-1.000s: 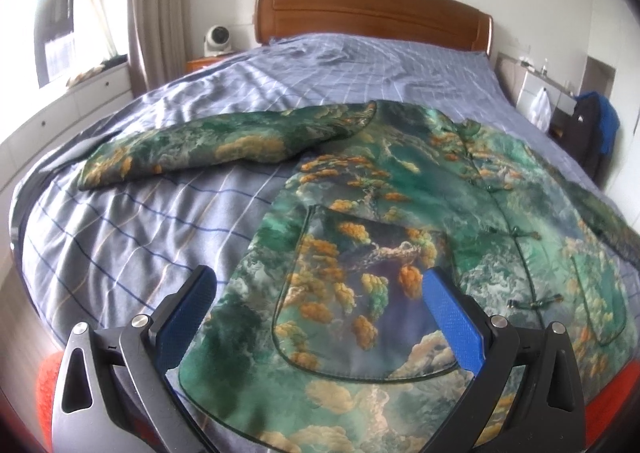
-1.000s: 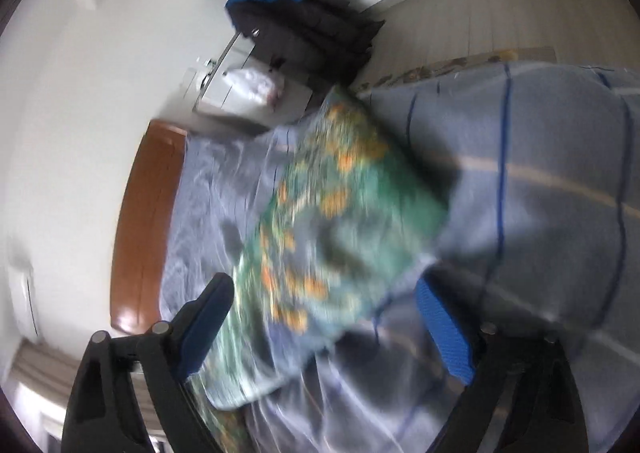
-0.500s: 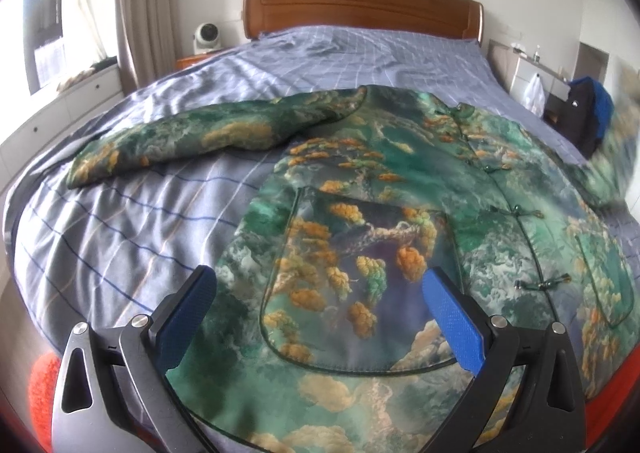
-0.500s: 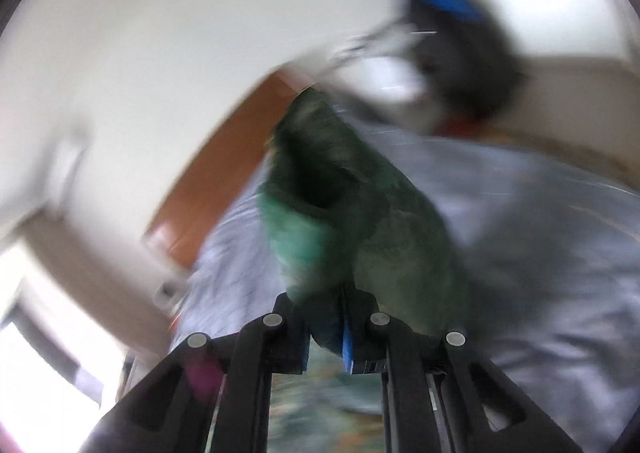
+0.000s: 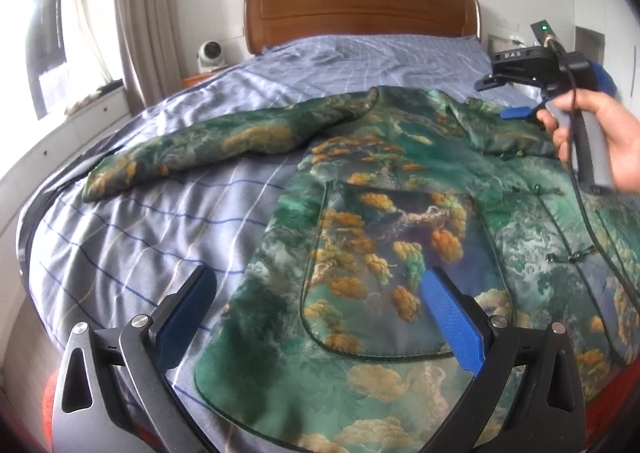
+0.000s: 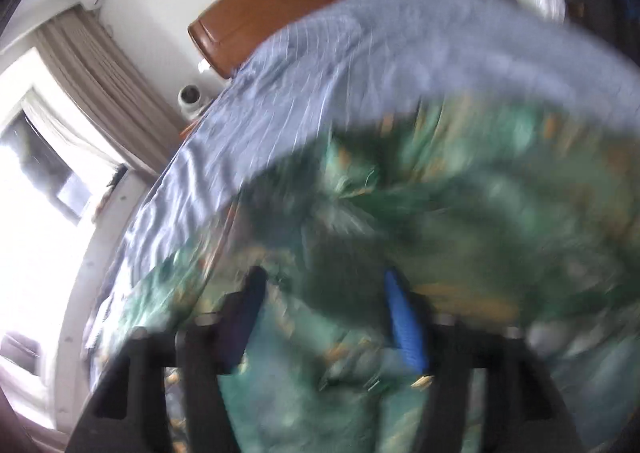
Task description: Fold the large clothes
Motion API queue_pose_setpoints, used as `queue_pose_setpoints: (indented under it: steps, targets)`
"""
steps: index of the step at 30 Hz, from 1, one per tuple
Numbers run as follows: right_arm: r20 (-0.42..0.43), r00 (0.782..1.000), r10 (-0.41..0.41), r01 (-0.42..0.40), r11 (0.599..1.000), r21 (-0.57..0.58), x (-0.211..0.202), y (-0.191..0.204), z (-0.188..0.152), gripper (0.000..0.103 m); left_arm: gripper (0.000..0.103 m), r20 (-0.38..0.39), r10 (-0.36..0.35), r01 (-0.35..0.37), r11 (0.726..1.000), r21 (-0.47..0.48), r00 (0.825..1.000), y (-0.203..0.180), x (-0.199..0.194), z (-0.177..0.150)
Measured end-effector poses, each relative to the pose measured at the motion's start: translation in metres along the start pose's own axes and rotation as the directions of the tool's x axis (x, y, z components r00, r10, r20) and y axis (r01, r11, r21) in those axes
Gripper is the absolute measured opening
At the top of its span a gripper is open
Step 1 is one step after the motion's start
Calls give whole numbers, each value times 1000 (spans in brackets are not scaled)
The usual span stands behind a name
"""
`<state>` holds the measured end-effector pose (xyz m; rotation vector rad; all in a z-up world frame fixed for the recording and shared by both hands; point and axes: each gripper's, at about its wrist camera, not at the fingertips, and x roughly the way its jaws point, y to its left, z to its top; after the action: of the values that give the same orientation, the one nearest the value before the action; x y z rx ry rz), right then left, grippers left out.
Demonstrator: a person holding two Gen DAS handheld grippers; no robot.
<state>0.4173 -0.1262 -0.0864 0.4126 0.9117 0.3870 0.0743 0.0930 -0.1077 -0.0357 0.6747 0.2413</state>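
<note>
Green patterned jacket [image 5: 400, 221] lies spread on the blue checked bed [image 5: 168, 221]. Left tongs [image 5: 320, 317] hover released over its hem. A hand [image 5: 600, 137] holds the right tongs [image 5: 516, 113] above the collar. Right view, blurred: right tongs [image 6: 324, 317] have just been opening, nothing between them, jacket [image 6: 460, 213] below.

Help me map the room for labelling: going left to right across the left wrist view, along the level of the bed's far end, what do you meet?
Window → curtain → small white fan → wooden headboard → right gripper held in a hand.
</note>
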Motion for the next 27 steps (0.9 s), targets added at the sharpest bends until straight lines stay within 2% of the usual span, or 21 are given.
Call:
queue_pose_setpoints:
  steps: [2,4,5,7,10,13,15,16,17,20,24,27]
  targets:
    - [13,999,36,-36,999,-2,-16,0,-17,65,103,-3,-5,5,1000,1,1000,-1,1,-1]
    - [45,998,54,-52,997,-48,-34,-3,-17,68,103,-17,-12,12,1000,-6,1000,-1,4,0]
    - [78,996,54,-47,995,-86,-46,3,-15,75,103,-23,-15,15,1000,-12,1000,-1,5,1]
    - [148,989,23,-3,991,-137,-78,-5,-18,86,103,-29,-18,18,1000,-19,999,-1,7,1]
    - [211,972,-106,139,979,-150,-85,-17,-16,91,103,-35,-7,6,1000,-20,999,-2,10,0]
    - [147,967,-207,221,971,-89,-65,-50,-17,91,103,-61,20,-21,1000,-15,998,-2,15,-3]
    - [-6,968,-249,249,968,-24,-31,-80,-23,91,103,-63,34,-34,999,-12,997,-3,15,-4]
    - [-40,968,-247,247,969,-7,-24,-87,-27,91,103,-60,38,-38,999,-9,997,-3,14,-4]
    - [-36,968,-249,249,968,-13,-22,-90,-31,91,103,-57,41,-41,999,-6,998,-2,13,-5]
    - [37,968,-247,248,966,-65,-39,-76,-36,91,103,-52,40,-40,999,2,998,-4,12,-5]
    - [125,972,-200,212,973,-92,-81,-56,-47,91,103,-56,32,-31,999,17,998,-8,11,-3]
    - [175,970,-166,190,973,-128,-113,-45,-70,91,103,-43,25,-24,1000,18,999,-9,4,0]
